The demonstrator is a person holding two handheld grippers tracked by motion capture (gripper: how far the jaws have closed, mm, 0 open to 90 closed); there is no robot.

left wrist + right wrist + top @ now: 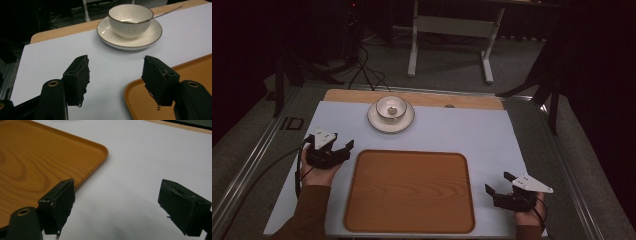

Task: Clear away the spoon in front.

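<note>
Your left tongs point(343, 147) sit just off the near-left corner region of the white sheet, beside the left edge of the wooden tray point(409, 191), with their jaws spread apart and nothing between them. In the left gripper view the tray's rounded far-left corner point(140, 87) lies under the right-hand jaw, while the other jaw hangs over bare white sheet point(55, 55).

Your right tongs point(498, 183) are at the tray's right side, near its near-right corner, also spread wide and holding nothing. In the right gripper view the tray's corner point(101, 148) lies ahead on the left, its raised rim running back toward the left-hand jaw, and open white sheet lies between and beyond the jaws.

The bowl point(391, 108) stands upright on its saucer point(377, 121) at the far side of the bench point(472, 101), just past the tray's far edge and left of the tray's middle. It lies well ahead of your left tongs and slightly to their right; the left gripper view shows bowl point(130, 21) and saucer point(150, 35) straight beyond the gap between the jaws, with bare sheet between. From your right tongs it is well apart, diagonally across the tray.

The tray surface is bare, and the sheet to the right of the saucer is open up to the bench's wooden far strip.
</note>
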